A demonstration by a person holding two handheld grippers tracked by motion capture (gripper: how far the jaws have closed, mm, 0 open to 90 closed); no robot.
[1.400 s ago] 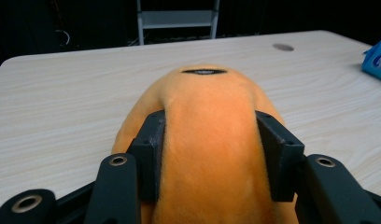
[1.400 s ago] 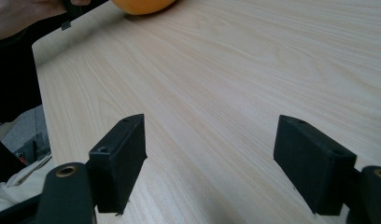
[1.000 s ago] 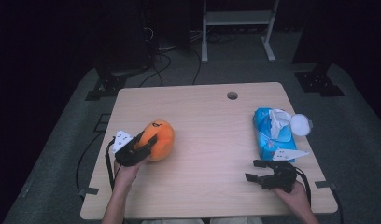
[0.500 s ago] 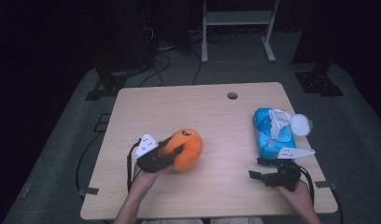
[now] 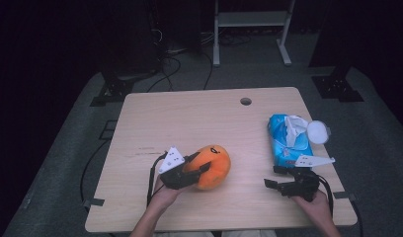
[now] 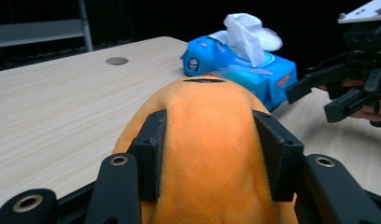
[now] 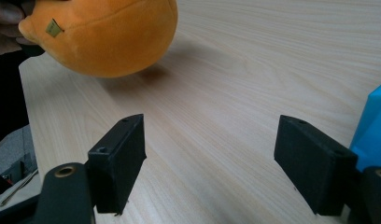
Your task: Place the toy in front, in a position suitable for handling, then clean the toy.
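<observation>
The orange plush toy [image 5: 213, 166] sits a little toward six o'clock from the middle of the wooden table [image 5: 199, 118], clamped in the left gripper [image 5: 195, 168]. In the left gripper view the two black jaws press into the plush on either side, their pads sunk into the fur, so the fingers are closed on the toy. From the right gripper view the toy's underside appears just above the tabletop with a shadow beneath it; whether it touches the wood I cannot tell. At about three o'clock from the toy, near the table's edge, the right gripper [image 5: 275, 177] rests low with its jaws spread wide and nothing between them. Beyond it, toward one o'clock, lies a blue pack of wet wipes [image 5: 286, 143] with a white wipe [image 5: 294, 127] pulled up from its opening.
</observation>
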